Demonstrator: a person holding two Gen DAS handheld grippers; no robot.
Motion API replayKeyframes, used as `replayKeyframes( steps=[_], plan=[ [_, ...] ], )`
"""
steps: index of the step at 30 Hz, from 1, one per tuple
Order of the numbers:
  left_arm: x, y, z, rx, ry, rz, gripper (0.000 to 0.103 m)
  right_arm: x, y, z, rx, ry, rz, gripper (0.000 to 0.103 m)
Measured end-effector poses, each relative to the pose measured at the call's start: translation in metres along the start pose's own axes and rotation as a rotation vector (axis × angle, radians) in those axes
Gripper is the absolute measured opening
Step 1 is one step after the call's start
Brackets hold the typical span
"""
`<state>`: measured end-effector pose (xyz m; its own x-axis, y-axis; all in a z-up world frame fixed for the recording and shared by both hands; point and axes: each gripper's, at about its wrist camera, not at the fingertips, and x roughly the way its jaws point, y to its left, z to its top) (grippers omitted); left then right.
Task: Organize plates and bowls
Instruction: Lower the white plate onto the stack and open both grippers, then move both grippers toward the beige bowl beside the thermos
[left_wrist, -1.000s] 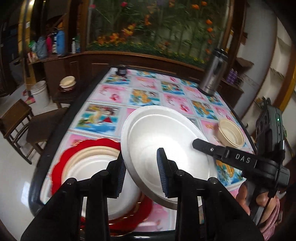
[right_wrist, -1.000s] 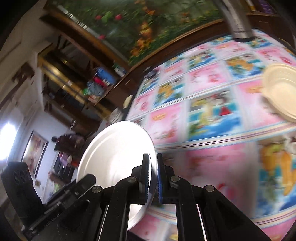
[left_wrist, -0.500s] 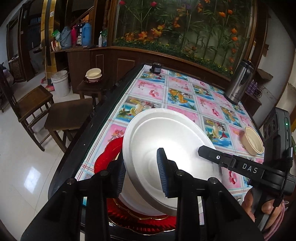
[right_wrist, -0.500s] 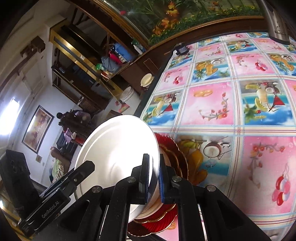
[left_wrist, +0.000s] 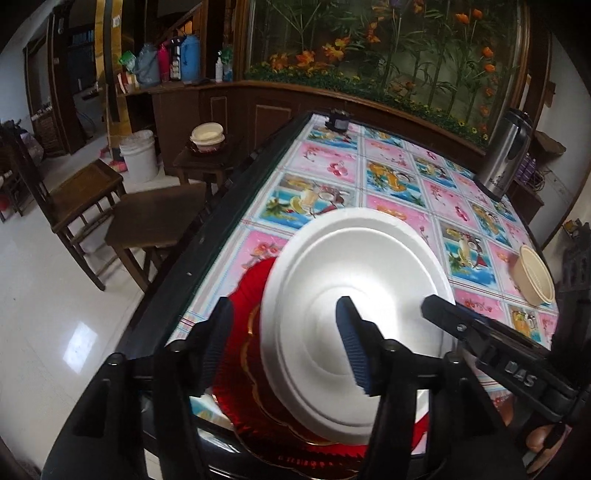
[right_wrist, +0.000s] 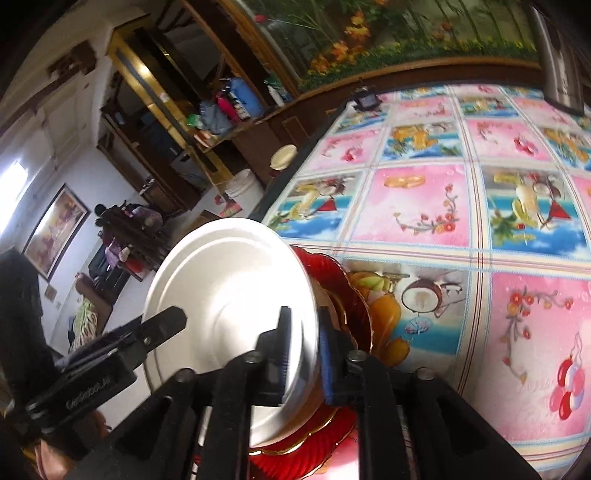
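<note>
The right gripper pinches a white plate over the red plate at the bench edge; left gripper spread; one bowl remains.

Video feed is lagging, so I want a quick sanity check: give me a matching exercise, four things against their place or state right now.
Things:
1. round white foam plate
2. scalloped red plate with gold trim
3. cream ribbed bowl
4. steel thermos flask

States:
A. upright at the table's far right corner
B. on the tablecloth, near the right edge
C. lowest in the stack at the near table edge
D. tilted, rim between the right gripper's fingers

Pairs: 1-D, 2-C, 3-B, 4-A
</note>
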<state>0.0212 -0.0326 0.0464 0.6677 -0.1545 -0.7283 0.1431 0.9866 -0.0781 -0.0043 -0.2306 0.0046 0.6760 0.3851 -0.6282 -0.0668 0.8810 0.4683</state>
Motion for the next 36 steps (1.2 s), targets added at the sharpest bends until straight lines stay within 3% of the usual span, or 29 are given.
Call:
replayKeyframes(
  steps=[2, 4, 7, 10, 13, 16, 20, 25, 31, 36],
  plan=[
    [-0.009, -0.001, 0.000, 0.019, -0.054, 0.040, 0.067, -0.010, -0.002, -0.002, -0.015, -0.042, 0.018, 0.049],
    [-0.021, -0.003, -0.001, 0.033, -0.126, 0.081, 0.079, -0.021, -0.009, -0.003, -0.016, -0.091, 0.045, 0.055],
    [-0.040, -0.016, -0.002, 0.063, -0.239, 0.100, 0.081, -0.035, -0.024, -0.003, -0.013, -0.145, 0.068, 0.060],
    [-0.053, -0.044, 0.002, 0.135, -0.300, 0.052, 0.084, -0.043, -0.045, -0.002, 0.014, -0.168, 0.017, 0.062],
    [-0.063, -0.079, -0.001, 0.209, -0.320, -0.054, 0.086, -0.058, -0.070, -0.004, 0.070, -0.193, -0.006, 0.062],
    [-0.066, -0.118, -0.013, 0.287, -0.297, -0.198, 0.086, -0.075, -0.086, -0.008, 0.079, -0.218, -0.044, 0.062],
    [-0.063, -0.157, -0.031, 0.401, -0.219, -0.330, 0.086, -0.105, -0.103, -0.025, 0.054, -0.241, -0.116, 0.062],
    [-0.076, -0.160, -0.035, 0.442, -0.239, -0.280, 0.086, -0.140, -0.115, -0.038, 0.021, -0.277, -0.183, 0.063],
    [-0.081, -0.159, 0.002, 0.418, -0.218, -0.211, 0.090, -0.170, -0.129, 0.022, 0.067, -0.390, -0.234, 0.065],
    [-0.054, -0.211, 0.050, 0.452, -0.019, -0.363, 0.091, -0.222, -0.166, 0.085, 0.121, -0.467, -0.324, 0.065]
  ],
)
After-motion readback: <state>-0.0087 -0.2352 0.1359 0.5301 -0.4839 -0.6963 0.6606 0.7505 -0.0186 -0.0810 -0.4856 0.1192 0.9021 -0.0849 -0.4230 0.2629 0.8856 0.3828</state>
